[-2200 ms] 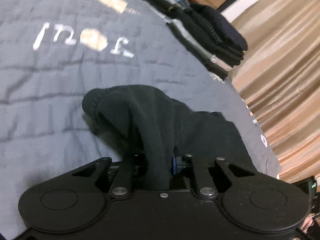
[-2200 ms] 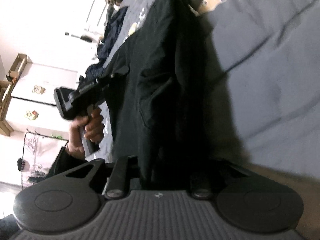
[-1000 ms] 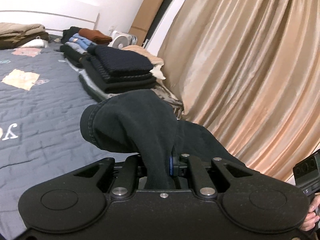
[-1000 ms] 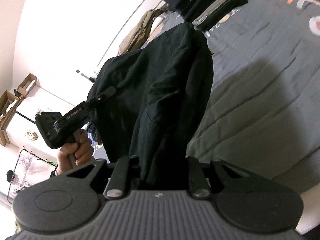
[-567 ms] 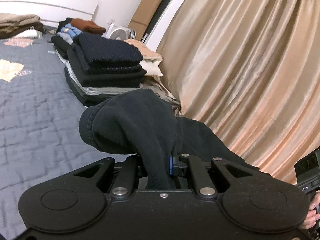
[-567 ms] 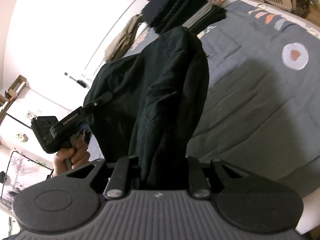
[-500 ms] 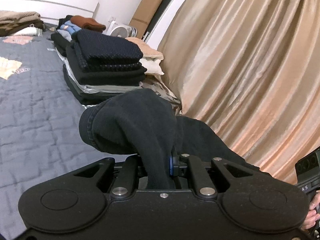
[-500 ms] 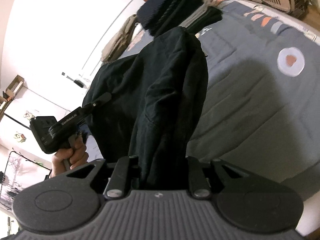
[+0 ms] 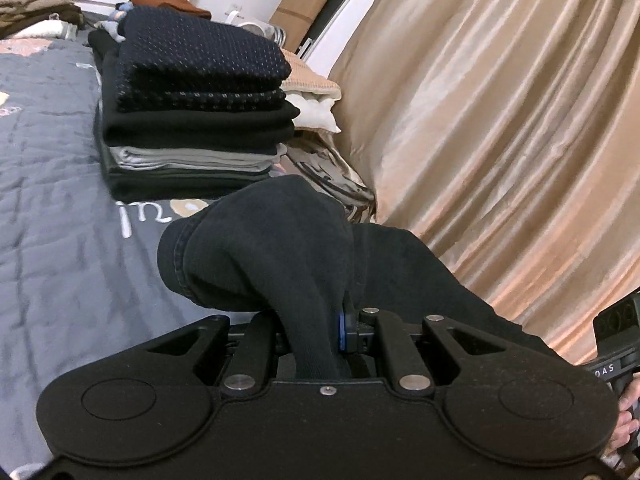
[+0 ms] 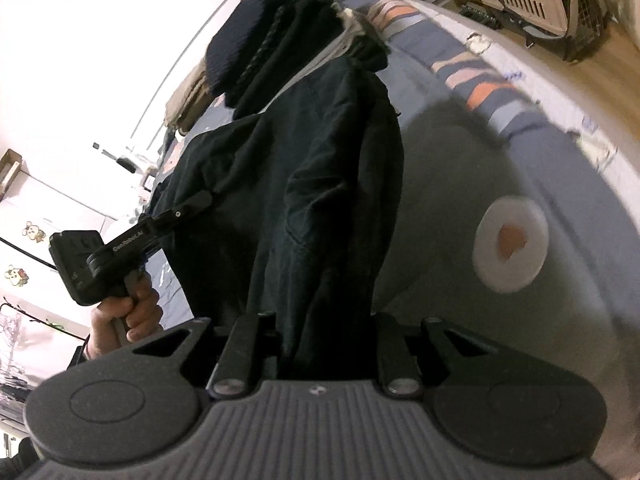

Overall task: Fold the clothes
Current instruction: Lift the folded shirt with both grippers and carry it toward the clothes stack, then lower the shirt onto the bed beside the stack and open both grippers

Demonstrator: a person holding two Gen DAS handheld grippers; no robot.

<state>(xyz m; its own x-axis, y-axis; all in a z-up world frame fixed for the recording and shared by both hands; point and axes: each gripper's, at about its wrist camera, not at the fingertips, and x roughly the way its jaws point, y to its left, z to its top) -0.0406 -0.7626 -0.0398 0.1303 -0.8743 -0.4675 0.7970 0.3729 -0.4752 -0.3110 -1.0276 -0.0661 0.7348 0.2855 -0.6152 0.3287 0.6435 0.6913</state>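
A black garment [image 9: 272,256] is bunched in my left gripper [image 9: 316,340], which is shut on its fabric. The same black garment [image 10: 320,184] hangs lifted in the right wrist view, and my right gripper [image 10: 326,344] is shut on another part of it. The left gripper [image 10: 188,210] also shows in the right wrist view, clamped on the cloth's left edge, with a hand [image 10: 124,320] on its handle. Cloth hides the fingertips of both grippers. The garment hangs above the grey quilted bed [image 9: 52,248].
A stack of folded dark and grey clothes [image 9: 192,112] sits on the bed just ahead, with more folded piles [image 9: 36,8] behind. A tan curtain [image 9: 500,120] fills the right. Pillows [image 9: 312,96] lie beside the stack. A pet carrier [image 10: 532,4] stands on the floor.
Both grippers have carried the garment up off the bed and toward the folded stack, which now looks much closer. Both stay shut on the cloth.
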